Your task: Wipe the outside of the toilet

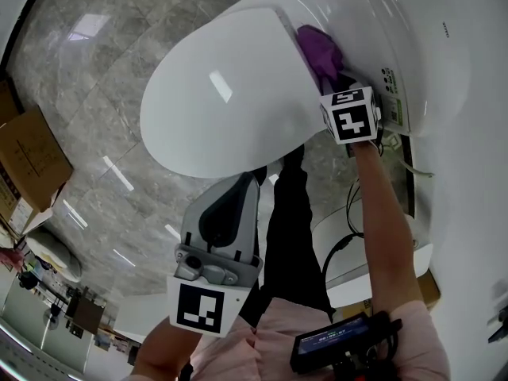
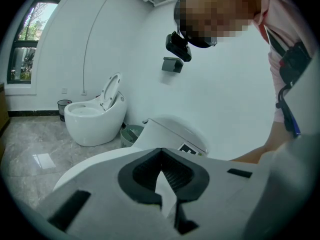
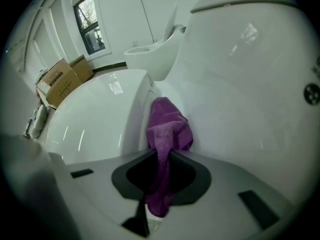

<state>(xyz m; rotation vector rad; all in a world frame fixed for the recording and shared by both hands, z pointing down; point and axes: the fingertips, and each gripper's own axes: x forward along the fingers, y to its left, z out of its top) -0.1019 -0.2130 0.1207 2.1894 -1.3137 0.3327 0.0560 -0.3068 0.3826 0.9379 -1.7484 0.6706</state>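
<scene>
Glossy white ceramic toilet [image 1: 222, 109] curves smoothly below me. My right gripper [image 3: 162, 151] pinches a fuzzy purple terry cloth [image 3: 167, 126], which lies in the crease between rounded lid [image 3: 100, 114] and tank [image 3: 240, 74]. My left gripper [image 2: 161, 151] is pressed together, empty, near the bowl's front.

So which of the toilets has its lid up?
The far toilet in the left gripper view: its lid stands raised over the open bowl. The near toilet, with the purple cloth against it, has its lid shut.
</scene>
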